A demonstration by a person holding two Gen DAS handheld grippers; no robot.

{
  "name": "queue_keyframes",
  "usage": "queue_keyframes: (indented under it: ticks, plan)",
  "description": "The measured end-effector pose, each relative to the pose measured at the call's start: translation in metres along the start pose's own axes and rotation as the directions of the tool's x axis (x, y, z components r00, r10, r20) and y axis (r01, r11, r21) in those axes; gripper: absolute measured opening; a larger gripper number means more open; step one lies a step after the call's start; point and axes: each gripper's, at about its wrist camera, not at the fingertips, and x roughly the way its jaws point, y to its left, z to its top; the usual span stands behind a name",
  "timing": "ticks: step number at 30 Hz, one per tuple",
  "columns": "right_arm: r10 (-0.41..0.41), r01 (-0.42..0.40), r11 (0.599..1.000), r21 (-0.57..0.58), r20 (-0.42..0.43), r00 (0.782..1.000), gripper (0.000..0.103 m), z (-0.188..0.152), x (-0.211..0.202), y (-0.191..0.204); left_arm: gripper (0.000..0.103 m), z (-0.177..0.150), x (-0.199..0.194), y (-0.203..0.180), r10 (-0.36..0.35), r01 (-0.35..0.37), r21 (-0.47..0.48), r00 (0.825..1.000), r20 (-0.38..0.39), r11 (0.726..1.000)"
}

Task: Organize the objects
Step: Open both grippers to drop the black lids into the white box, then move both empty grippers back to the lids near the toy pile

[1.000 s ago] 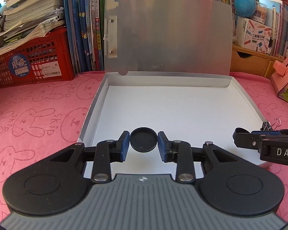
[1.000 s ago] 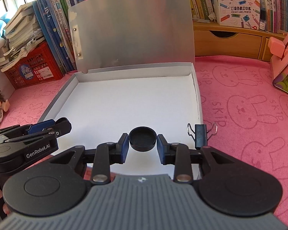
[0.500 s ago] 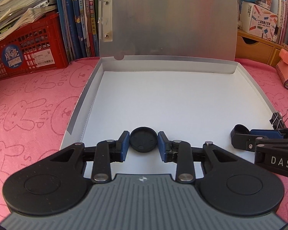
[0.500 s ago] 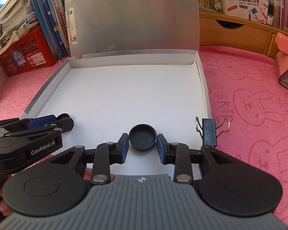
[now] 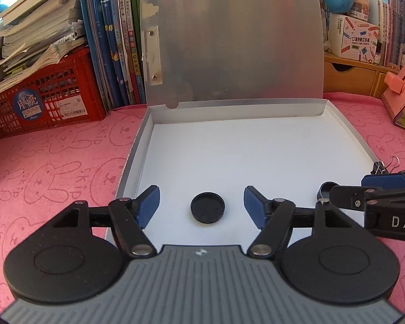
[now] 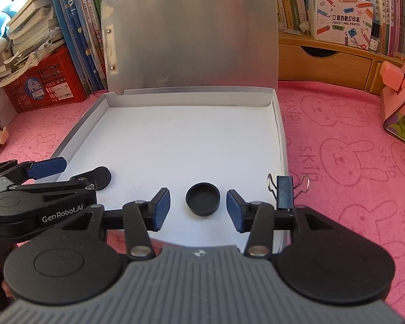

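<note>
Left wrist view: the left gripper [image 5: 202, 206] stands spread wide, gripping nothing. A flat round black cap [image 5: 208, 207] lies between its blue fingers [image 5: 148, 206], touching neither, on the white floor near the front edge of the shallow grey open box [image 5: 133, 159]. The right gripper's tips reach in at the box's front right corner.

Right wrist view: the right gripper [image 6: 198, 208] is likewise parted around a second round black cap [image 6: 203, 199], hollow side up, near the box's front edge. A black binder clip [image 6: 285, 192] sits on the box's right rim.
</note>
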Motion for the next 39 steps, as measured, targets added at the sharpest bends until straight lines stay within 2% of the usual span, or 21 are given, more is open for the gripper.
queue_keyframes:
  ticks: [2, 5, 14, 21, 26, 32, 39]
  plan:
    - [-0.009, 0.01, 1.0, -0.008, 0.018, 1.0, 0.068, 0.001, -0.01, 0.0, 0.087, 0.002, -0.012, -0.001, -0.002, 0.002, 0.009, 0.999, 0.032, 1.0]
    - [-0.016, 0.017, 1.0, -0.017, 0.047, 0.999, 0.071, 0.001, -0.026, 0.0, 0.091, 0.005, -0.032, -0.001, -0.017, 0.016, 0.008, 0.997, 0.081, 1.0]
    - [-0.011, 0.017, 0.999, -0.04, 0.155, 0.988, 0.085, -0.01, -0.083, -0.002, 0.097, -0.005, -0.097, -0.005, -0.1, 0.103, -0.003, 0.978, 0.18, 0.995]
    - [0.011, 0.002, 0.998, -0.058, 0.231, 0.973, 0.088, -0.041, -0.124, -0.007, 0.099, -0.043, -0.152, -0.001, -0.149, 0.15, 0.015, 0.957, 0.25, 0.989]
    - [0.027, -0.013, 0.999, -0.053, 0.277, 0.961, 0.09, -0.074, -0.148, -0.016, 0.099, -0.076, -0.181, -0.002, -0.18, 0.181, 0.02, 0.946, 0.271, 0.983]
    - [0.019, 0.01, 0.996, -0.086, 0.333, 0.943, 0.093, -0.112, -0.171, -0.018, 0.1, -0.119, -0.204, -0.004, -0.156, 0.152, 0.037, 0.941, 0.301, 0.988]
    - [-0.014, 0.046, 0.995, -0.083, 0.354, 0.935, 0.093, -0.152, -0.18, -0.02, 0.1, -0.165, -0.221, 0.001, -0.139, 0.143, 0.008, 0.943, 0.303, 0.99]
